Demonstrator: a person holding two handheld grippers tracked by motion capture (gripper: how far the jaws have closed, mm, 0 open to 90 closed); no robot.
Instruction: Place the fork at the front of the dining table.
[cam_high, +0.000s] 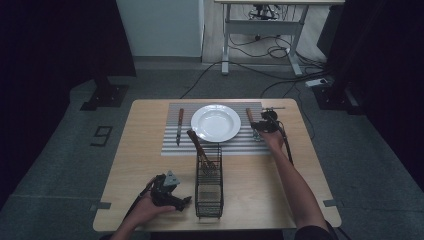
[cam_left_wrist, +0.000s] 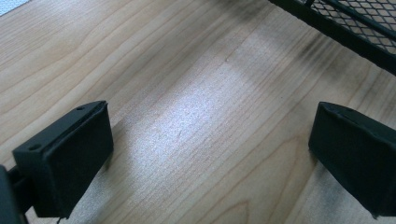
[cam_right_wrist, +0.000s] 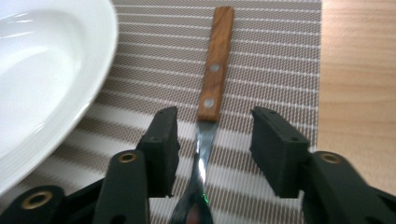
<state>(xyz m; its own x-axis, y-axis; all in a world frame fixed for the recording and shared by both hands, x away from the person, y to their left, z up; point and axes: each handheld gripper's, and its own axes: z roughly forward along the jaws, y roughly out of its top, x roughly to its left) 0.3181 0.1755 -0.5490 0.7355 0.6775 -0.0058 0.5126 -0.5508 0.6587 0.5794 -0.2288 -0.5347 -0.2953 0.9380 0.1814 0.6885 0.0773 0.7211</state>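
Claws both spread: our right claw (cam_right_wrist: 212, 149) straddles the fork (cam_right_wrist: 211, 88); our left claw (cam_left_wrist: 210, 158) rests on the counter (cam_left_wrist: 187, 70).

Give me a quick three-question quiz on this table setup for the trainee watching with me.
1. True or false: the right gripper has its jaws closed on the wooden-handled utensil.
2. Which lies on the striped placemat left of the white plate? A) a knife B) a cup C) a sponge
3. What stands between the left gripper and the person's right forearm?

Key:
1. False: the jaws stand apart on either side of its metal neck.
2. A
3. The black wire basket, with a wooden-handled utensil leaning in it.
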